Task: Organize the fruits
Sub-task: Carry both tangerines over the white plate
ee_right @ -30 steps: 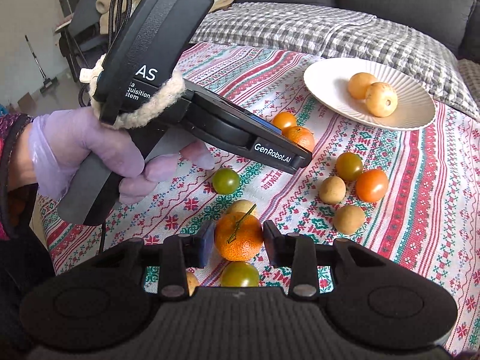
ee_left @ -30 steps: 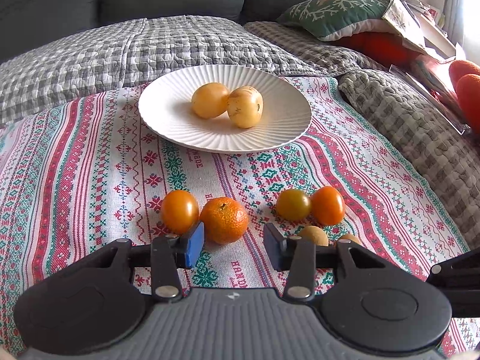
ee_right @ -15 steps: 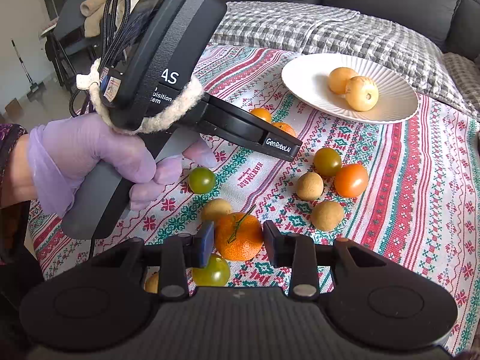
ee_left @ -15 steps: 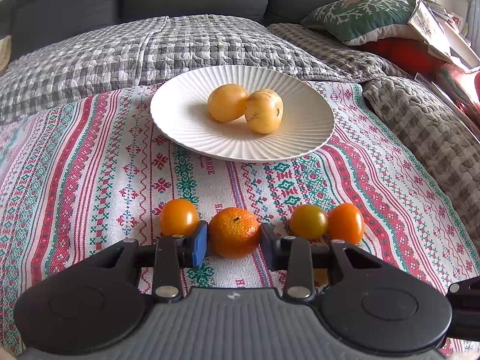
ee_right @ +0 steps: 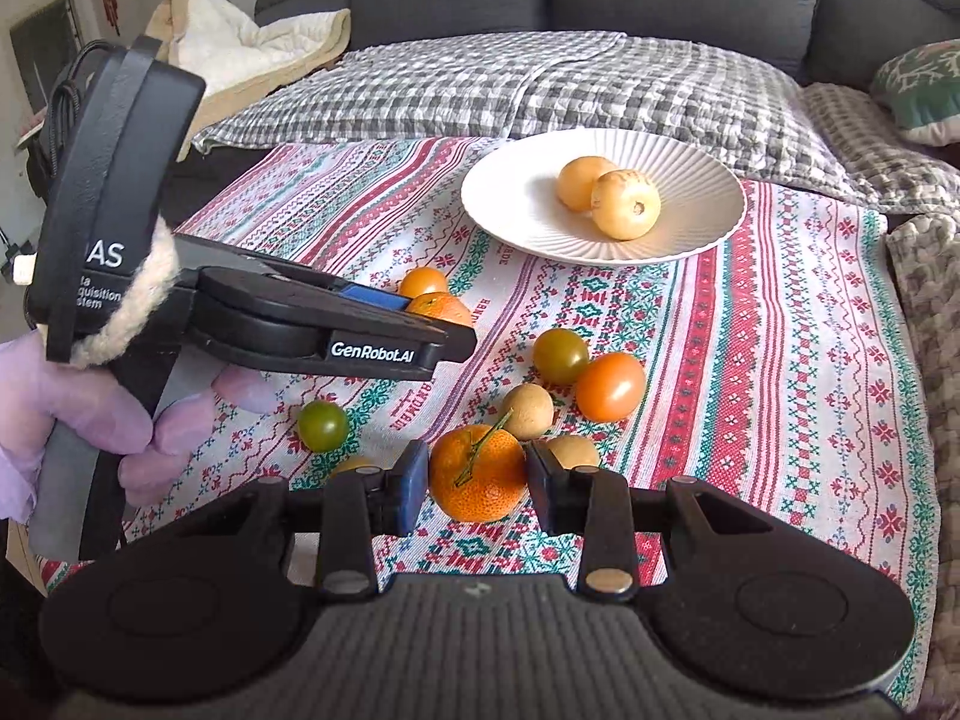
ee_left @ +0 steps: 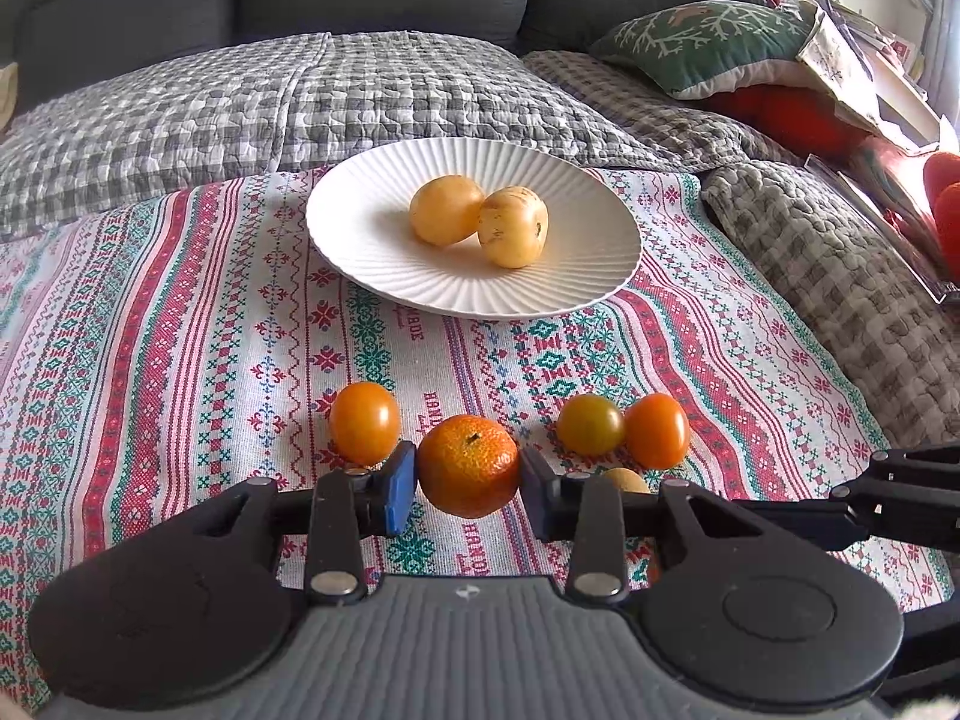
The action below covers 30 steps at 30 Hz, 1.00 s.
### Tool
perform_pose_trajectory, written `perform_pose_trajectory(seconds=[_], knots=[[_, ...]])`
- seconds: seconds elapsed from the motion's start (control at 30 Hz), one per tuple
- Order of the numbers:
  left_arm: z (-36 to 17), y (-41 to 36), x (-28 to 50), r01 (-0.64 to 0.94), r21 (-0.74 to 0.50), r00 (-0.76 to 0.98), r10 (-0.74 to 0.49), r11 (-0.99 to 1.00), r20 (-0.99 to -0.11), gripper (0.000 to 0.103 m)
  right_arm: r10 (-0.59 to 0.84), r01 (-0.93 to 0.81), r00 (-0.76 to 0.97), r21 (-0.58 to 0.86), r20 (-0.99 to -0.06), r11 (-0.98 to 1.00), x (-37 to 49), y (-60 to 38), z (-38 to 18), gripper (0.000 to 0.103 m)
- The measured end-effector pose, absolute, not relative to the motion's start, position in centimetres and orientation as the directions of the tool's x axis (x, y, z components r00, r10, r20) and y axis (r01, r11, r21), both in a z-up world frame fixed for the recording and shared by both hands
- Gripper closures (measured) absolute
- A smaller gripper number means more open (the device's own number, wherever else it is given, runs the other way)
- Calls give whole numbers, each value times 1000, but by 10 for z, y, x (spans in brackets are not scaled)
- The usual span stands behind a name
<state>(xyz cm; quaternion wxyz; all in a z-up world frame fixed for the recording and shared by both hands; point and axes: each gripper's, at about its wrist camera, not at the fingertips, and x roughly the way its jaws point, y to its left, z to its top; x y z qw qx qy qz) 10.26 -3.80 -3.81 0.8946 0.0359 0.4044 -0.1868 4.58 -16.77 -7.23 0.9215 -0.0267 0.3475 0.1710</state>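
my left tool (ee_left: 468, 483) has just clenched on a mandarin (ee_left: 468, 465) at lower centre; a second ago it was released. my right tool (ee_right: 477, 483) still grasps a stemmed mandarin (ee_right: 478, 473). both can go to the plate (ee_left: 372, 240) above.

A brown fruit (ee_left: 624, 479) in the left wrist view showed only its top above the right finger of the left gripper (ee_left: 468, 483). In the right wrist view, a yellowish fruit (ee_right: 354, 465) peeked out above the right gripper (ee_right: 478, 476), mostly hidden by its left finger. The far mandarin (ee_right: 441, 307) was half covered by the other gripper's finger. The gloved hand (ee_right: 90, 414) was cut off at the left edge. Red-orange round things (ee_left: 943, 198) at the left wrist view's right edge were cropped and unidentifiable.
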Motion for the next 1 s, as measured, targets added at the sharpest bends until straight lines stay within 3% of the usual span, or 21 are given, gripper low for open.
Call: perform_pose_trajectory(seconds=[0.47,1.0], knots=[[-16,-27,109,309,-129,643,-307,942,-701,73,173,-140,775,102,-608,985,68,-181,-61,71],[-25,-57,178,391,-46,678,-322,919,-660,72,194,-84,856,241,-479,967,136,-221,-48,71]])
